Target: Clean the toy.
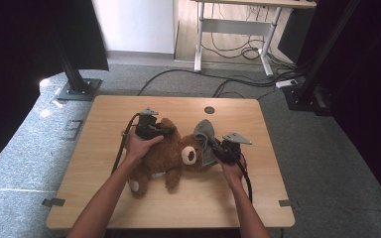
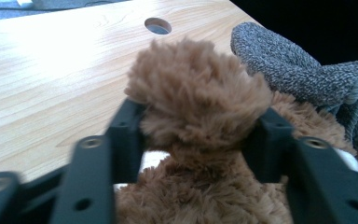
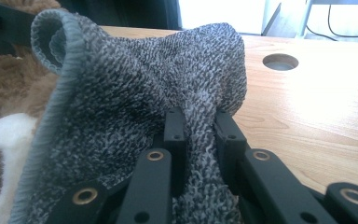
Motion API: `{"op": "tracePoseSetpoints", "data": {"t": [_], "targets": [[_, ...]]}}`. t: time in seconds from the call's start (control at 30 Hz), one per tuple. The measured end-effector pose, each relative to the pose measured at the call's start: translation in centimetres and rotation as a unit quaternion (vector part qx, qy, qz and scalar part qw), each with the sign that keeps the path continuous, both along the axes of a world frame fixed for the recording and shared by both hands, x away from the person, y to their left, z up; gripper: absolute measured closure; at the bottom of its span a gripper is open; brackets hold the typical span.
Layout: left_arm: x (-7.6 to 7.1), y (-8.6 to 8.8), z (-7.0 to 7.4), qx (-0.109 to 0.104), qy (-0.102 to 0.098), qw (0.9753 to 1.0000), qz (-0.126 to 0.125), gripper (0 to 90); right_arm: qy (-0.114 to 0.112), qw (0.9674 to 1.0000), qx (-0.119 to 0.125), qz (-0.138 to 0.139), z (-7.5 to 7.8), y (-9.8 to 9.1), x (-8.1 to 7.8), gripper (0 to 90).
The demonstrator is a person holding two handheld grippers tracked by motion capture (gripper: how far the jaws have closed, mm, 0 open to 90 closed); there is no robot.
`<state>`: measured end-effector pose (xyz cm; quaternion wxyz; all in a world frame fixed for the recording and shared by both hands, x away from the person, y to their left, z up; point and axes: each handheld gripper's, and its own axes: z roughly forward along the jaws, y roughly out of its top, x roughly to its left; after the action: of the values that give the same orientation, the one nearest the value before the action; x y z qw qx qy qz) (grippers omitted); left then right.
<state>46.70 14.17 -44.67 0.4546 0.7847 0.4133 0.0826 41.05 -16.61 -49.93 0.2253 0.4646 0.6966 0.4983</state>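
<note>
Left claw [image 2: 198,135] clamped on brown plush paw [image 2: 198,100] of teddy bear [image 1: 166,156], lying across mid worktop [image 1: 104,129]. Right claw [image 3: 200,126] pinched tight on grey knit hat [image 3: 135,93], held at bear's head.

From my station this reads as a lab or recording studio rather than a home — a small wooden table [image 1: 129,106] stands on grey carpet [image 1: 327,148] between black stands bolted to floor plates [image 1: 79,89], with dark curtains [image 1: 25,39] on both sides. Cables [image 1: 238,82] run loose across the floor — behind them a height-adjustable desk [image 1: 233,25] stands against a white wall [image 1: 134,25].
</note>
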Motion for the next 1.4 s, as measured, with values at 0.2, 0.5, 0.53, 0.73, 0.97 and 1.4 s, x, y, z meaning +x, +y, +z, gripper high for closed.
{"op": "tracePoseSetpoints", "data": {"t": [0.2, 0.5, 0.53, 0.73, 0.97, 1.4], "targets": [[-0.3, 0.2, 0.0, 0.004, 0.000, 1.0000, -0.009, 66.3, -0.001, 1.0000, -0.001, 0.000, 0.0, 0.0, 0.0, 78.5], [-3.7, 0.5, 0.5, -0.003, -0.045, 0.9985, -0.030, 71.0, -0.018, 0.9996, 0.020, 0.005, 1.2, -0.4, -1.0, 78.5], [-4.2, 0.5, 0.5, -0.003, -0.052, 0.9981, -0.031, 71.0, -0.023, 0.9995, 0.022, 0.006, 1.5, -0.4, -1.2, 78.5], [-7.0, 0.4, -0.1, -0.005, -0.092, 0.9953, -0.032, 71.1, -0.057, 0.9976, 0.027, 0.028, 4.1, 0.6, -2.3, 78.5], [-9.0, 0.4, -1.1, 0.000, -0.107, 0.9939, -0.028, 71.0, -0.050, 0.9962, 0.025, 0.067, 4.9, 3.0, -2.9, 78.4], [-10.2, 2.1, -2.4, -0.016, -0.089, 0.9948, -0.047, 71.6, -0.030, 0.9976, 0.022, 0.059, 3.6, 2.9, -2.6, 78.3]]}}
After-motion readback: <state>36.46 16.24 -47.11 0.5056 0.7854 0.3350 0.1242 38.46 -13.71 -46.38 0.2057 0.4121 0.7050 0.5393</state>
